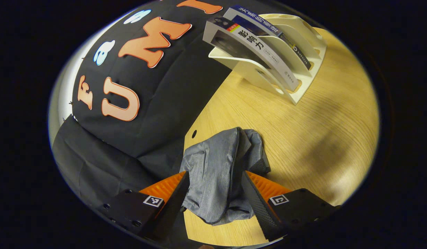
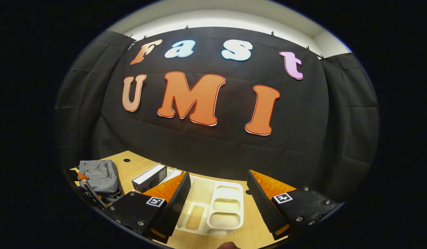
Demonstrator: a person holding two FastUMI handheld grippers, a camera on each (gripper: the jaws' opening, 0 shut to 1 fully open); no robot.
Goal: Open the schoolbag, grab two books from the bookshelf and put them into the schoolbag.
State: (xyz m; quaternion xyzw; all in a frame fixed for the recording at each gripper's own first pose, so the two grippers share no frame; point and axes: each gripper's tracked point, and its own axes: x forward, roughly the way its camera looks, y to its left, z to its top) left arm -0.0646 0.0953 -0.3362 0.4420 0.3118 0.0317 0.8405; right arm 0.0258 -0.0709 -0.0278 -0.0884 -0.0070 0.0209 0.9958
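The grey schoolbag [image 1: 217,169] lies crumpled on the wooden table [image 1: 320,138], its zipper running down the middle. My left gripper [image 1: 216,188] is open, with the bag's top between its fingers; I cannot tell if they press on the fabric. A white bookshelf [image 1: 303,72] stands farther back holding two slanted books, one with a white spine [image 1: 265,55] and one with a blue spine [image 1: 258,24]. My right gripper [image 2: 217,193] is open and empty above the bookshelf [image 2: 225,207]. A book [image 2: 149,178] leans in its left slot. The schoolbag [image 2: 99,176] lies far left, the left gripper [image 2: 83,186] at it.
The black cloth wall [image 1: 158,114] hangs close behind the table. A small round hole [image 1: 194,133] sits in the tabletop near the bag. Bare wood [image 1: 331,114] stretches between the bag and the bookshelf.
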